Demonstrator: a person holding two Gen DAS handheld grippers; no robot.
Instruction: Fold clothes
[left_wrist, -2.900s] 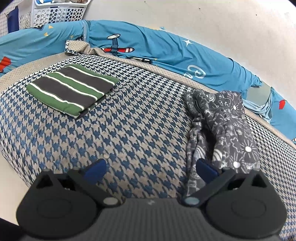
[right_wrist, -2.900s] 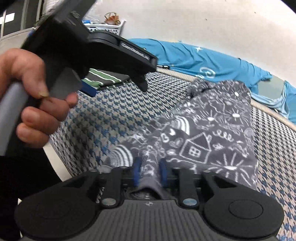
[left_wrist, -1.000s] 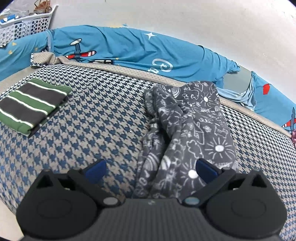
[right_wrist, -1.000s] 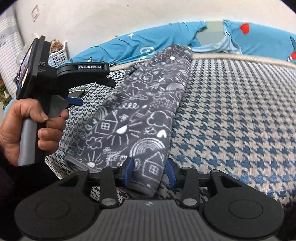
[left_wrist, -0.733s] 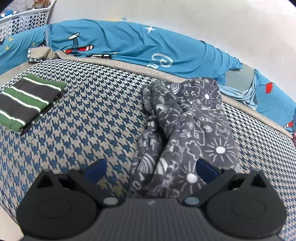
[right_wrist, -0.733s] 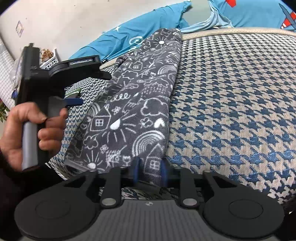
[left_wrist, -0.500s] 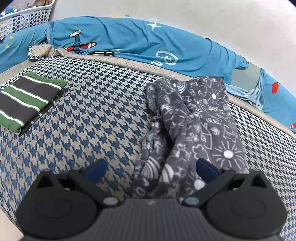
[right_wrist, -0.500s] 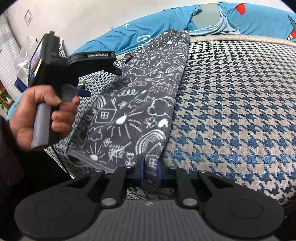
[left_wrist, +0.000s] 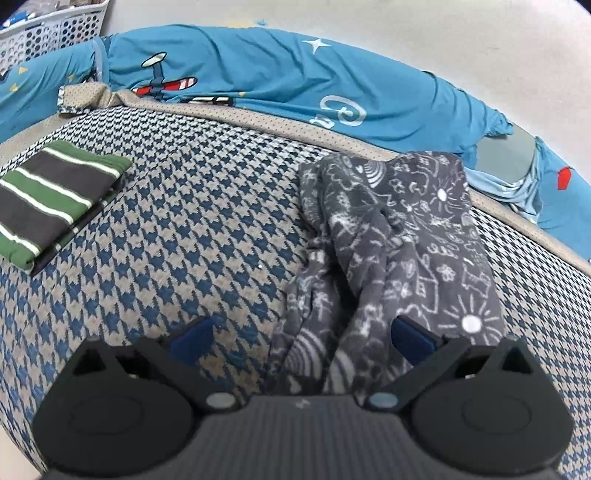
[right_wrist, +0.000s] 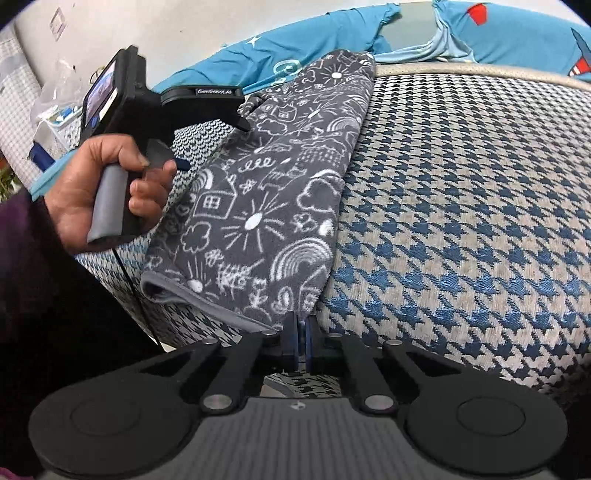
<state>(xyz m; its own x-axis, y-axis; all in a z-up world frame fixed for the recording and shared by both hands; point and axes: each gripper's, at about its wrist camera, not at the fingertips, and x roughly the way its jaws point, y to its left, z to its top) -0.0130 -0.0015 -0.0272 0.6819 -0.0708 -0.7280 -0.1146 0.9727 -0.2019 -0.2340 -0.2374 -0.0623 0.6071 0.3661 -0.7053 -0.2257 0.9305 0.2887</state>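
Item: grey doodle-print garment (right_wrist: 258, 206), lying lengthwise on the houndstooth bed (right_wrist: 461, 221), its hem at the near edge, bunched and creased along one side, not yet folded; right tool (right_wrist: 297, 334) has just been closing, now clenched on the hem's corner; left tool (left_wrist: 299, 338) released, jaws spread wide above the garment's near end, gripping nothing; striped garment (left_wrist: 51, 199) already folded flat near the bed's far left corner; blue printed garment (left_wrist: 258, 74) heaped along the far edge, apparently awaiting its turn.
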